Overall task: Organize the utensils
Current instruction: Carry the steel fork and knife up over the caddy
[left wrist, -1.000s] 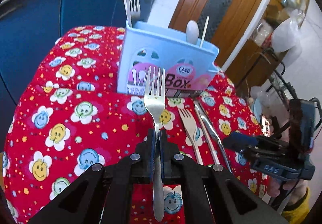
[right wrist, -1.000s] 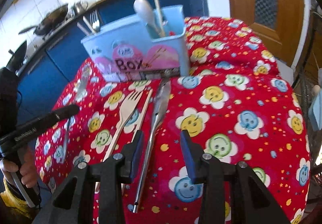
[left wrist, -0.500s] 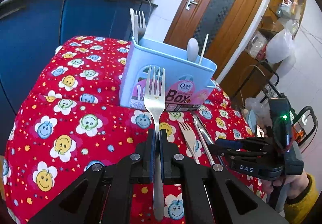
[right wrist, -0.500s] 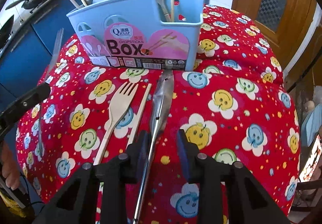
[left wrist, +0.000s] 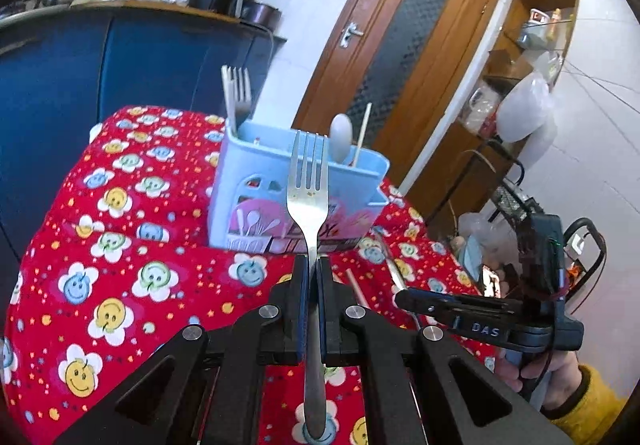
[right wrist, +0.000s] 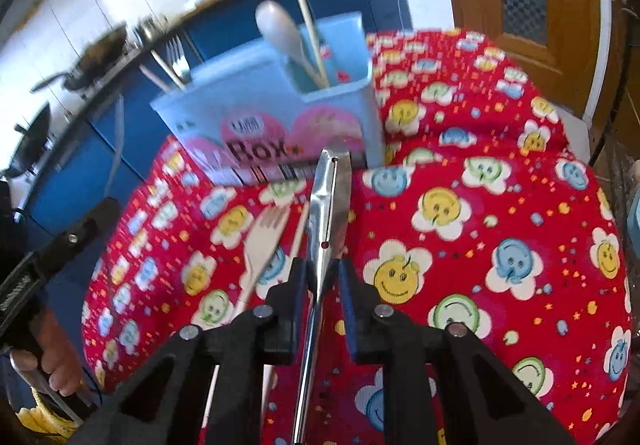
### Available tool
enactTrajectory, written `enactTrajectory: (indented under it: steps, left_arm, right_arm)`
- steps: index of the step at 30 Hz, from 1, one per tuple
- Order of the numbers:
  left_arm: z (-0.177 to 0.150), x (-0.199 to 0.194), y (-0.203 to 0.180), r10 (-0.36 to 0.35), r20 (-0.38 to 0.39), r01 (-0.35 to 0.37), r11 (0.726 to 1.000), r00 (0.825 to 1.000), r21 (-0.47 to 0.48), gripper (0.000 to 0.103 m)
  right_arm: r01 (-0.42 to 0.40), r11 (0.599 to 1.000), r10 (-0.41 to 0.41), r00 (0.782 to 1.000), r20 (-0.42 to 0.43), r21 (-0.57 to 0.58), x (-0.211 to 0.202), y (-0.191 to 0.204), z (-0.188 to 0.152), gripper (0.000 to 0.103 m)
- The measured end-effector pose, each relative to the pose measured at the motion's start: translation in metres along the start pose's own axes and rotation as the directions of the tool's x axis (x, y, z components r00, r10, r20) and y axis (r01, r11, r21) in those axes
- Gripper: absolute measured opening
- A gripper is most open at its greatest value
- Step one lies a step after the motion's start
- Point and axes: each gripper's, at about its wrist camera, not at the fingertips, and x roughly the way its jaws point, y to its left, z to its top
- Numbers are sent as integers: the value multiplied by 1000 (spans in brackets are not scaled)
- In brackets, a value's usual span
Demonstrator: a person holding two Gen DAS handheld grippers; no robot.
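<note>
I see the utensil box [right wrist: 276, 113] standing on the tablecloth [right wrist: 480, 245]; before it lie a wooden fork [right wrist: 262, 241], a chopstick [right wrist: 298, 229] and, rightmost, metal tongs [right wrist: 324, 213].

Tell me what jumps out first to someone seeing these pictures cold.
The metal fork stands upright, clamped in the left gripper, in front of the light blue utensil box. Everything sits on a loud red smiley-flower tablecloth, where the right gripper has just been closing around a metal knife.
</note>
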Motion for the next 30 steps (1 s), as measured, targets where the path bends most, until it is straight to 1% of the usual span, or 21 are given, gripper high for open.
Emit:
enactTrajectory:
  steps: [2, 6, 7, 8, 10, 11, 13, 15, 20, 25, 30]
  left_arm:
    - [2, -2, -2, -2, 13, 2, 1000, 1000, 0, 4]
    - [8, -3, -6, -4, 35, 4, 1000, 999, 1, 4]
    - [10, -3, -7, -1, 42, 1, 1000, 999, 2, 4]
    - [11, -4, -8, 2, 48, -2, 1000, 999, 4, 4]
    - [16, -4, -8, 8, 66, -8, 1000, 998, 3, 4]
    - [19, -3, -8, 8, 74, -8, 1000, 997, 1, 4]
    - [25, -2, -8, 16, 90, -16, 1000, 996, 0, 4]
    - [32, -2, -8, 30, 106, -30, 1000, 994, 2, 4]
    - [55, 0, -8, 56, 167, -59, 998, 984, 10, 4]
    - [81, 6, -8, 99, 238, -108, 994, 966, 25, 4]
    - [97, 18, -8, 125, 281, -139, 990, 952, 32, 4]
  right_arm:
    - [-22, 1000, 22, 998, 52, 2, -11, 0, -1, 19]
    - [-38, 999, 41, 986, 164, -22, -33, 4, 1, 18]
    - [-44, 999, 49, 978, 201, -30, -39, 5, 2, 18]
    - [-48, 998, 54, 974, 220, -33, -43, 5, 4, 18]
    - [-61, 997, 72, 956, 284, -45, -51, 7, 9, 18]
    - [-65, 997, 77, 950, 303, -50, -54, 8, 9, 18]
    - [-79, 995, 97, 930, 353, -66, -59, 11, 15, 18]
    - [-86, 993, 109, 919, 379, -76, -60, 12, 20, 18]
    - [-88, 991, 122, 901, 417, -100, -57, 15, 33, 19]
    - [-107, 989, 141, 882, 449, -102, -55, 14, 48, 19]
    - [-106, 988, 146, 870, 471, -110, -51, 11, 64, 19]
